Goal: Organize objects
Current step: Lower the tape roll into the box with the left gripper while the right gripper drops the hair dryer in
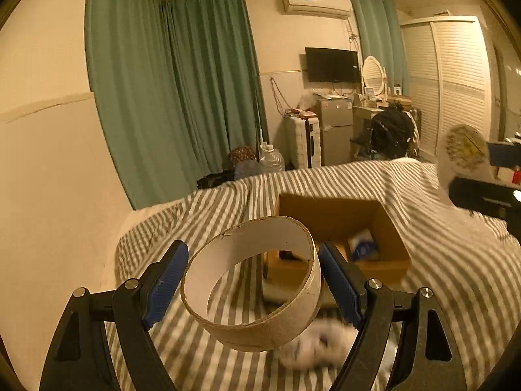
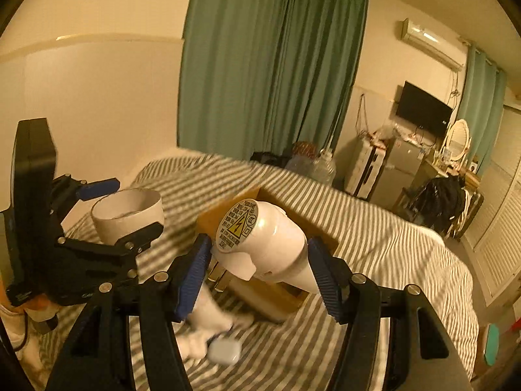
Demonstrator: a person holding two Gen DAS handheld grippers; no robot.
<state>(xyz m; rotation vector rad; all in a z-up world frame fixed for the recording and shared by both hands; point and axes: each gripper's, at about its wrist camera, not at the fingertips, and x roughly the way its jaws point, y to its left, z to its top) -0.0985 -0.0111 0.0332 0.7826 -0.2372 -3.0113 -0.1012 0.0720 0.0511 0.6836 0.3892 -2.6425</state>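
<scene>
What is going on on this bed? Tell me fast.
A person is tidying up with a handheld gripper in each hand. The left gripper holds a wide cardboard ring up off the striped bedspread. The right gripper holds a white hair dryer. Both are raised near an open cardboard box on the bed, which already holds a few items.

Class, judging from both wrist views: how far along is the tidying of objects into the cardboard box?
Done: the cardboard box on the striped bed already holds a blue-white packet. In hand: the left gripper grips a cardboard ring; the right gripper grips a white hair dryer, both above the bed, not boxed. Left: blurred white items on the bedcover.
</scene>
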